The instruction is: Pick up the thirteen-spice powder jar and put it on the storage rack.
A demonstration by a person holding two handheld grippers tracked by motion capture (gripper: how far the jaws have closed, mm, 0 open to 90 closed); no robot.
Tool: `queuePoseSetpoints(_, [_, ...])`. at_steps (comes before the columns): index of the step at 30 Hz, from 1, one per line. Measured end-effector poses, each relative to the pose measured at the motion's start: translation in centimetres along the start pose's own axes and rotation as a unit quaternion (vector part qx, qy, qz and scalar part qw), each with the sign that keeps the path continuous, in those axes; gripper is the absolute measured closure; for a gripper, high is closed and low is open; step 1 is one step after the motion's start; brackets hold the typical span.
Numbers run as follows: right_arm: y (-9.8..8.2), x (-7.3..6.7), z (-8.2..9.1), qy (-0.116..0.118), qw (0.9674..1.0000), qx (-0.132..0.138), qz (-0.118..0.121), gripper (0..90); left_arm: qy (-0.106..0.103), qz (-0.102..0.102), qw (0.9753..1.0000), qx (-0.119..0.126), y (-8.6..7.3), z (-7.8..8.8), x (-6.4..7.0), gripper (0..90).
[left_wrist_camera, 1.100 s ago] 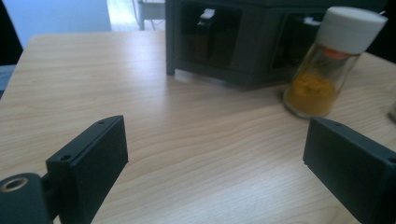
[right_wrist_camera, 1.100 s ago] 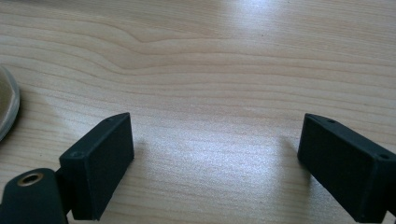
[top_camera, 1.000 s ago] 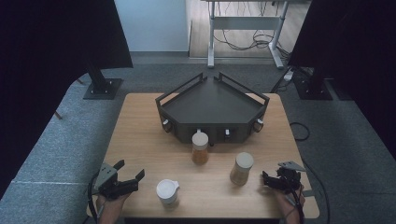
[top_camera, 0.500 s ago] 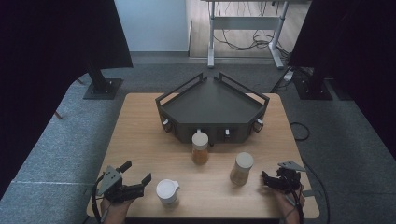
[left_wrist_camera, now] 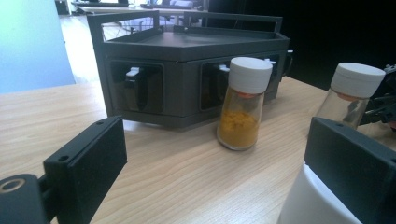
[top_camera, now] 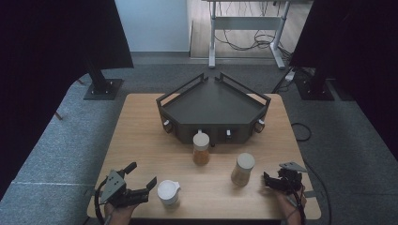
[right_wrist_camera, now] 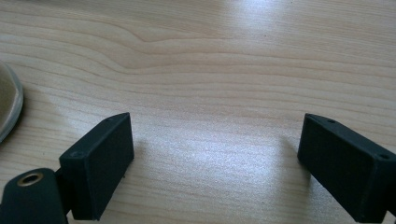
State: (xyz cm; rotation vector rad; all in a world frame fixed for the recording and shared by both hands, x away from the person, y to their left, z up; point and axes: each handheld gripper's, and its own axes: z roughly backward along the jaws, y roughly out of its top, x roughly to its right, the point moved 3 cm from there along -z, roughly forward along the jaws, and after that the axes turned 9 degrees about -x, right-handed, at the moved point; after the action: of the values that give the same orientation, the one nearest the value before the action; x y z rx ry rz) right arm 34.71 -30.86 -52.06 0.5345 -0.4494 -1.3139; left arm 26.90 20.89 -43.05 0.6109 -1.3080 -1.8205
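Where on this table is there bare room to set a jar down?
Bare wood lies left of the dark rack, above the left gripper, and right of the pale jar. It is crowded around the orange-spice jar and white jar.

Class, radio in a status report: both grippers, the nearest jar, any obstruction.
Left gripper open beside white jar. Right gripper open, empty. Nothing in the way.
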Motion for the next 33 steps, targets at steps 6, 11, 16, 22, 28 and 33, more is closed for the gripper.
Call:
queuePoseSetpoints(6, [0.0, 0.0, 0.0, 0.000, 1.0000, 0.000, 0.000, 9.9, -0.013, -0.008, 0.9999, 0.008, 0.1, 0.1, 0.8, 5.2])
queuePoseSetpoints(11, [0.0, 0.0, 0.0, 0.000, 1.0000, 0.000, 0.000, 9.9, -0.022, -0.013, 0.9996, 0.012, 0.3, 0.1, 1.6, 5.2])
queuePoseSetpoints(16, [0.0, 0.0, 0.0, 0.001, 1.0000, 0.000, 0.001, 9.9, -0.029, -0.020, 0.9993, 0.015, 0.3, 0.2, 2.3, 5.3])
queuePoseSetpoints(22, [0.0, 0.0, 0.0, 0.002, 1.0000, 0.000, 0.003, 9.9, -0.036, -0.027, 0.9988, 0.018, 0.2, 0.2, 3.1, 5.3])
queuePoseSetpoints(28, [0.0, 0.0, 0.0, 0.003, 1.0000, 0.000, 0.005, 9.8, -0.048, -0.030, 0.9982, 0.022, 0.0, 0.2, 3.6, 5.3])
queuePoseSetpoints(33, [0.0, -0.1, 0.0, 0.003, 1.0000, 0.000, 0.006, 9.8, -0.053, -0.035, 0.9977, 0.023, -0.2, 0.0, 4.2, 5.4])
